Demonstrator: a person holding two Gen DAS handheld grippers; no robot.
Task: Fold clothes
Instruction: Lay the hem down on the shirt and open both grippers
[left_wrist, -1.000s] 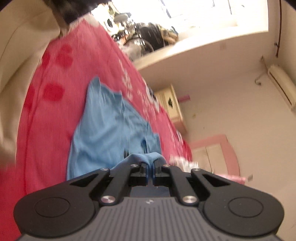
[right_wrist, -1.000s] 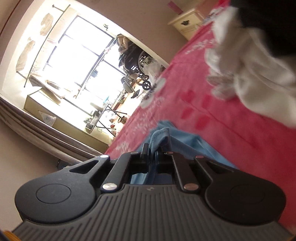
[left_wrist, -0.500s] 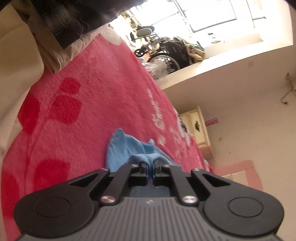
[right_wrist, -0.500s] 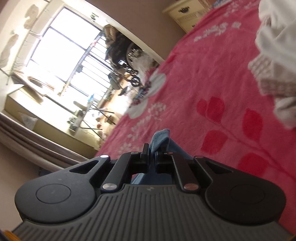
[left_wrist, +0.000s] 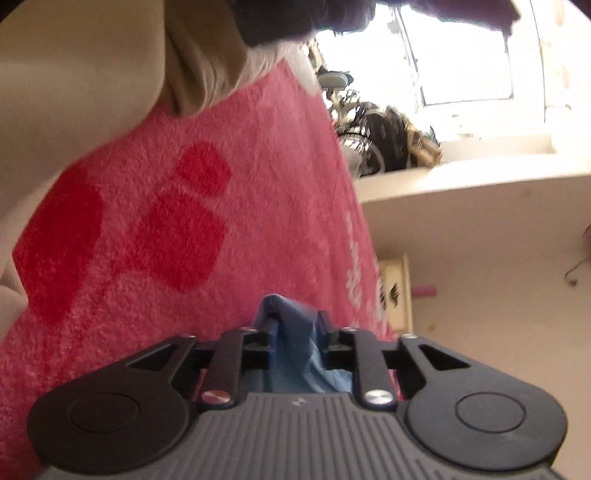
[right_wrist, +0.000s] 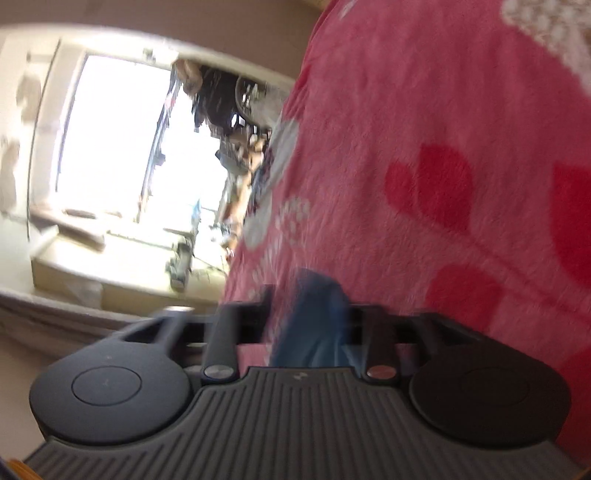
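Blue garment (left_wrist: 295, 347), clamped a moment ago, now sits loose between both grippers' opening fingers

I see both wrist views low, close over the pink blanket (left_wrist: 229, 206), rolled sideways; both share the bright window (right_wrist: 110, 140).

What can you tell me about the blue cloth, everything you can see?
The blue cloth is soft, thin and wrinkled. Only bunched-up edges show, one between the fingers of the left gripper, another between those of the right gripper. Both grippers are opening and their fingers stand apart from it. It lies on a fluffy pink blanket with red leaf shapes. The right view is blurry.
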